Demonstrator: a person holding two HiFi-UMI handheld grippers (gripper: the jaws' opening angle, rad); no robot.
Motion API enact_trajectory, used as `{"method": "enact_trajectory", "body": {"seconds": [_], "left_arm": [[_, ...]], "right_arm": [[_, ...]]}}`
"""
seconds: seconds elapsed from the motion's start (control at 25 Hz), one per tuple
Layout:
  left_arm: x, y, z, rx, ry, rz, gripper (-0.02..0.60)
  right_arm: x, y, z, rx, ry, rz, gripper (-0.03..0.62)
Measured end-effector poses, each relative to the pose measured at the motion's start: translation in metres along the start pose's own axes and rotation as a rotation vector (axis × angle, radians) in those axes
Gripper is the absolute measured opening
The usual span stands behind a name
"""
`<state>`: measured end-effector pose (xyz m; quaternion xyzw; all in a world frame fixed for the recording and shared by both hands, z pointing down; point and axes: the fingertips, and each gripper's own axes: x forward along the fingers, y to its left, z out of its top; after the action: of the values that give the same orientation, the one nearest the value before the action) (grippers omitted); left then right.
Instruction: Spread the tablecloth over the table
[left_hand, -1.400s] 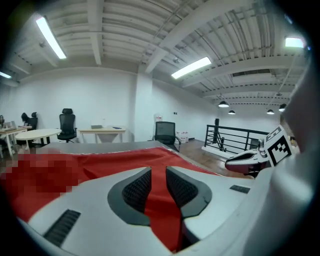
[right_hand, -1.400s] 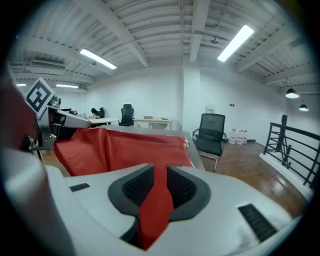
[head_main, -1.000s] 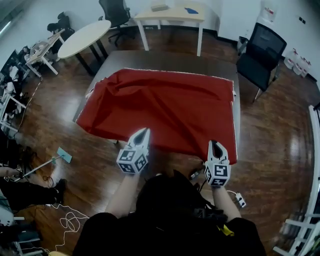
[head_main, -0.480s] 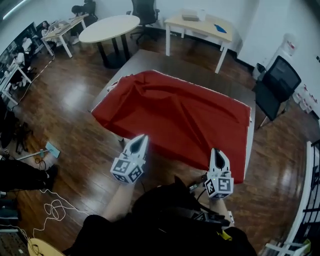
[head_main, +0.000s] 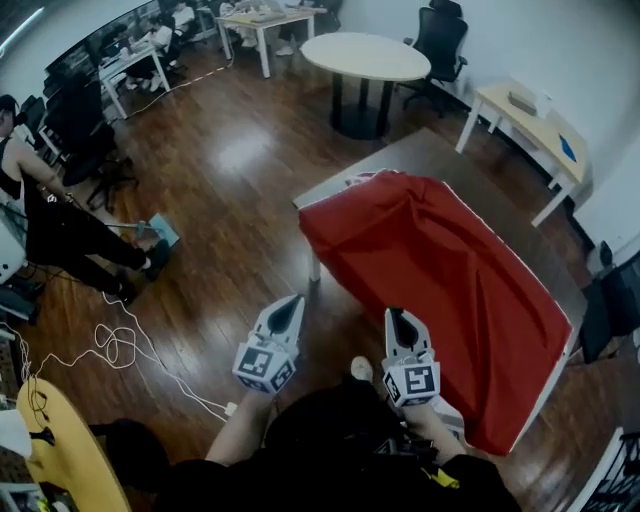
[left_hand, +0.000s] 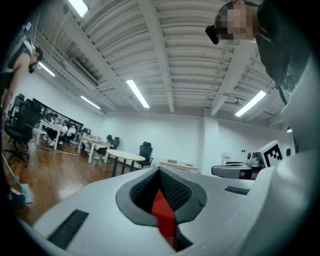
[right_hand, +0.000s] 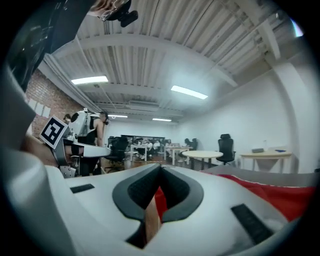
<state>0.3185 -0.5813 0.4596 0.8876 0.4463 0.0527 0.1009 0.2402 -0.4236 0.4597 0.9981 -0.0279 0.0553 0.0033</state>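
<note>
The red tablecloth (head_main: 450, 270) lies rumpled over the grey table (head_main: 430, 155), its near side hanging down; a strip of bare tabletop shows along the far edge. My left gripper (head_main: 293, 300) is shut and empty over the wooden floor, left of the table's near corner. My right gripper (head_main: 397, 314) is shut too, close beside the cloth's hanging edge; no cloth shows pinched. In the left gripper view the left gripper (left_hand: 161, 172) shows only a red sliver of cloth beyond its closed jaws. The right gripper (right_hand: 160, 172) shows the same, with the tablecloth (right_hand: 270, 192) at right.
A round white table (head_main: 365, 55) and office chairs (head_main: 445, 25) stand beyond. A light desk (head_main: 530, 110) is at the far right, a black chair (head_main: 610, 310) by the table's right end. A person (head_main: 50, 220), floor cables (head_main: 130, 350) and a yellow board (head_main: 60, 450) are at left.
The head view has swung left, and both grippers have travelled round toward the table's left corner, staying shut. The cloth lies on the table as before.
</note>
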Motion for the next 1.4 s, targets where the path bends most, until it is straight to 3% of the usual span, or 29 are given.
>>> {"method": "enact_trajectory", "body": {"seconds": [0.28,0.44,0.6,0.72,0.84,0.96,1.12,1.4], "left_arm": [[-0.005,0.124,0.026,0.075,-0.053,0.193,-0.003],[0.011,0.206,0.052,0.075,-0.093,0.273,-0.003],[0.022,0.284,0.073,0.071,-0.075,0.368,-0.003],[0.035,0.326,0.099,0.106,-0.086,0.437,-0.003],[0.048,0.364,0.109,0.074,-0.114,0.492,-0.002],[0.067,0.393,0.105,0.081,-0.101,0.494,-0.002],[0.098,0.432,0.094,0.056,-0.083,0.453,-0.003],[0.189,0.545,0.098,-0.009,-0.076,0.272,-0.003]], "right_arm": [[0.156,0.084,0.012,-0.006,-0.050,0.271,0.006],[0.262,0.115,0.020,0.046,-0.074,0.358,0.006],[0.360,0.140,0.046,0.138,-0.119,0.428,0.006],[0.416,0.160,0.061,0.162,-0.134,0.510,0.006],[0.453,0.178,0.064,0.162,-0.132,0.575,0.006],[0.484,0.179,0.059,0.175,-0.119,0.574,0.006],[0.528,0.161,0.041,0.205,-0.078,0.497,0.006],[0.640,0.140,0.034,0.188,-0.074,0.284,0.006]]}}
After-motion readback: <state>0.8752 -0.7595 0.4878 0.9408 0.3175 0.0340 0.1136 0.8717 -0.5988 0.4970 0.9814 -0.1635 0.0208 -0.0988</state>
